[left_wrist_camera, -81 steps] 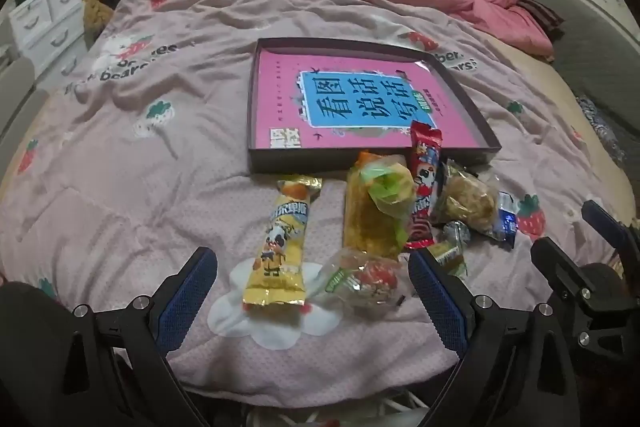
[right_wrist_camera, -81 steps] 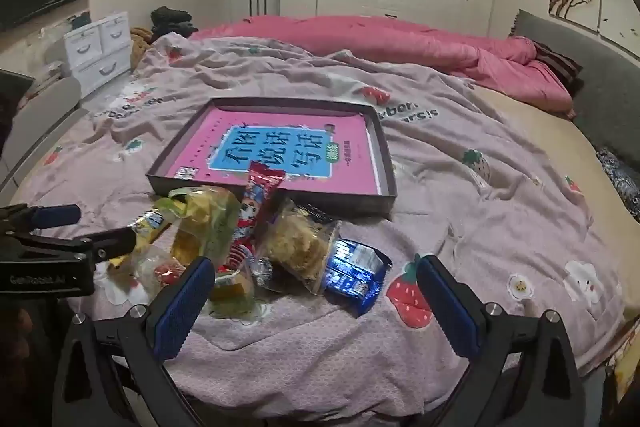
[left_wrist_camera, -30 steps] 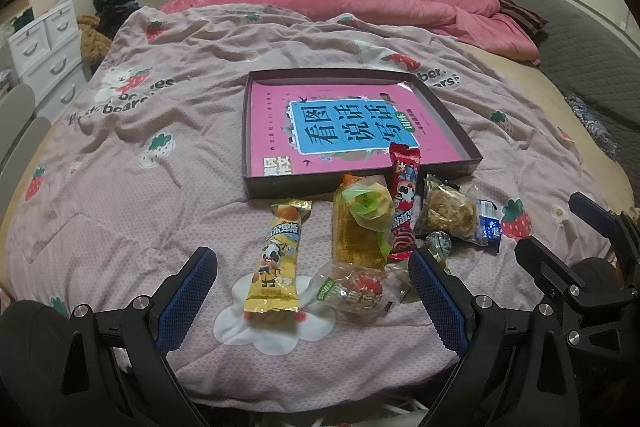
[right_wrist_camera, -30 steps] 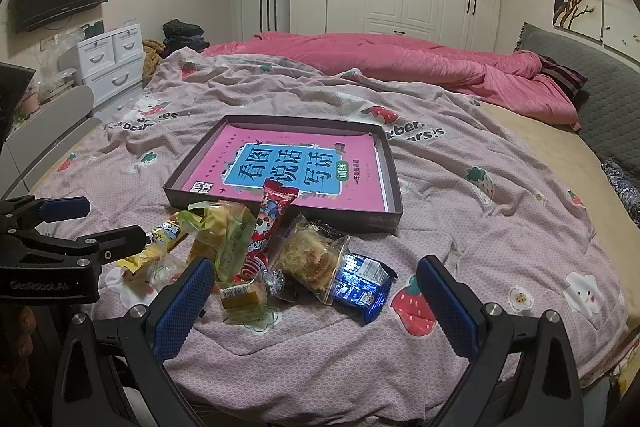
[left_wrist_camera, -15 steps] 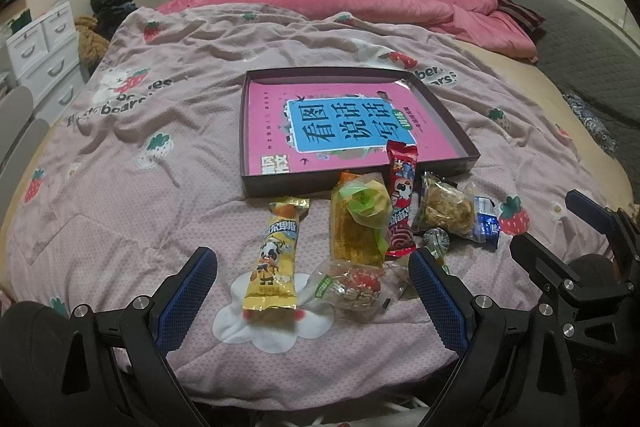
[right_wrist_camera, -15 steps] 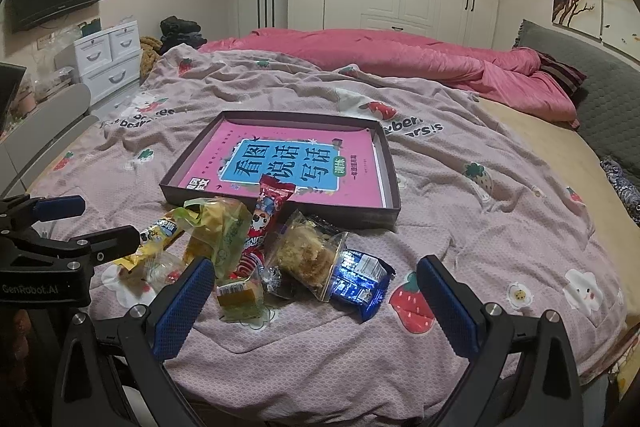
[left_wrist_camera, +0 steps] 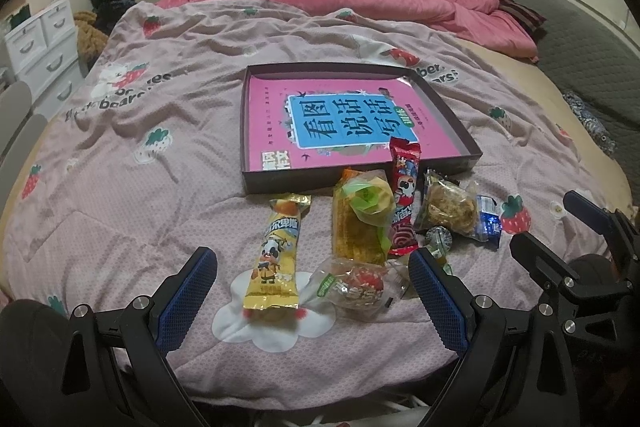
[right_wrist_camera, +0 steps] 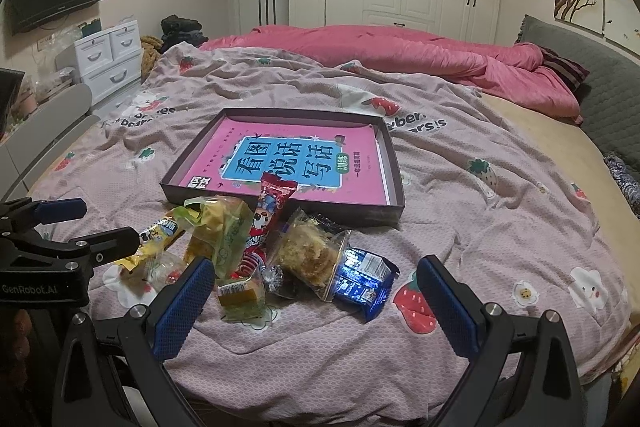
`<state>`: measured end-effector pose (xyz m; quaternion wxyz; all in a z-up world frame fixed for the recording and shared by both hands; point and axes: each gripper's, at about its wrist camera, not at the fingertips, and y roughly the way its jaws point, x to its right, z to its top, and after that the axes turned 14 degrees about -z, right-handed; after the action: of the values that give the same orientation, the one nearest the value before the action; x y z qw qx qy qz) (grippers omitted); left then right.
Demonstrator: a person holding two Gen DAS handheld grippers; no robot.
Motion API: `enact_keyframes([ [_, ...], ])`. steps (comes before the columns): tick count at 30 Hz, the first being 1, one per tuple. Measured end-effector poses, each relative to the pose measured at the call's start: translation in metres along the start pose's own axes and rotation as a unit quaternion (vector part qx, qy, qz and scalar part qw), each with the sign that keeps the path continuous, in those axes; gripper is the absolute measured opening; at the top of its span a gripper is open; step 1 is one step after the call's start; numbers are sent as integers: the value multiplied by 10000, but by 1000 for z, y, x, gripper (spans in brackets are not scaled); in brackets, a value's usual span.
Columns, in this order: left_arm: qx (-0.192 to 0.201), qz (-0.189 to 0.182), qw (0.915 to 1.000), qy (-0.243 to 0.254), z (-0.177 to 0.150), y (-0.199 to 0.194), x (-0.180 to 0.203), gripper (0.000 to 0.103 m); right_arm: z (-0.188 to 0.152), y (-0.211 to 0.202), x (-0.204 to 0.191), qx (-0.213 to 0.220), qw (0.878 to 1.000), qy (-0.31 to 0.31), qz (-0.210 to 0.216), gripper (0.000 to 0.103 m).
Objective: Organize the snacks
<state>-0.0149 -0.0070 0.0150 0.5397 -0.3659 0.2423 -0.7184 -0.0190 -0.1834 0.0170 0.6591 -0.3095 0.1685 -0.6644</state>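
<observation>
1. My left gripper stands wide open and holds nothing; my right gripper likewise.
2. The snacks lie loose on the bedspread, bunched just before the near wall of the shallow box. None is inside it yet.
3. The yellow bar lies between my left fingers' line of reach, its long axis pointing away toward the box — my left is nearer it.
4. The blue packet and the flaky pastry sit nearer my right.
5. The box's pink floor is bare — ample room; the red stick leans over its near edge.
</observation>
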Motion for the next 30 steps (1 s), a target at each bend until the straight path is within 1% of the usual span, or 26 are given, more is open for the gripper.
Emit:
enact_keyframes([
  [8,-116,-5,9998,-153,2,7,-12,97,3,13,-7,-127,9999,-66,34,102],
  [13,-181,41,9993,-326,4,12,-24,97,6,26,-7,-293,9995,-65,61,102],
  [20,-418,49,9968,-683,6,25,-46,97,7,39,-5,-489,9987,17,124,102],
  [23,-504,75,9959,-748,7,32,-53,97,8,45,-2,-561,9983,79,130,102],
  [27,-755,77,9927,-939,7,47,-66,97,9,55,-1,-685,9975,137,129,102],
  [30,-801,134,9920,-967,8,54,-73,97,9,64,-1,-777,9967,177,121,102],
])
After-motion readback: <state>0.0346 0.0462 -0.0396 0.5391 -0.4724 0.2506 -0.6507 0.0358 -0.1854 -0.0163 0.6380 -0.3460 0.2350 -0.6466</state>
